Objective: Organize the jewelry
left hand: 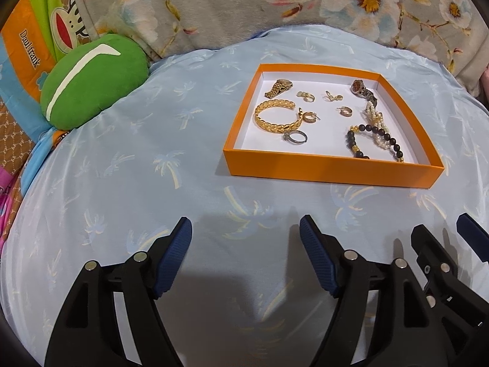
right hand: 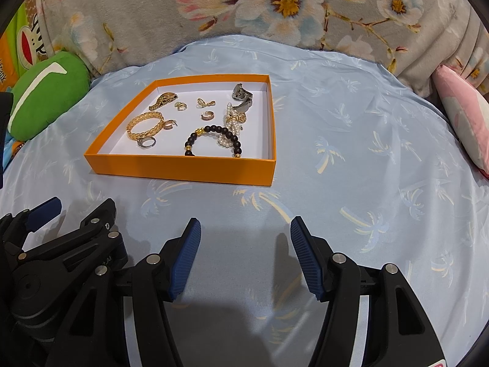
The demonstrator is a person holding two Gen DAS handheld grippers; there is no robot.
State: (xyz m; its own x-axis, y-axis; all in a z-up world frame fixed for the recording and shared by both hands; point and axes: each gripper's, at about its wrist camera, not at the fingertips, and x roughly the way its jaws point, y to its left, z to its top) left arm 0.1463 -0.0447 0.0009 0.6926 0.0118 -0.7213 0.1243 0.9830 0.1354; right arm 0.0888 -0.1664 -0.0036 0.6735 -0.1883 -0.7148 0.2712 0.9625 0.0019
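On pale blue palm-print sheet (left hand: pixel 128 165), orange tray (left hand: pixel 330 169) sits ahead of both grippers, well apart from them. Jewelry all inside: gold braided bangle (left hand: pixel 275 116) at left, silver ring (left hand: pixel 295 137) touching its near edge, black bead bracelet (left hand: pixel 371 140) tangled with pearl strand (left hand: pixel 377 122) at right, gold watch (left hand: pixel 278 87) and dark-dial watch (left hand: pixel 363 90) along far wall. Judgement: untangling beads from pearls looks the fiddly step; pinch one strand low, lift slowly. Left gripper (left hand: pixel 246 252) jaws spread wide, empty, hovering over sheet. Right gripper (right hand: pixel 246 252) likewise wide apart, holding nothing.
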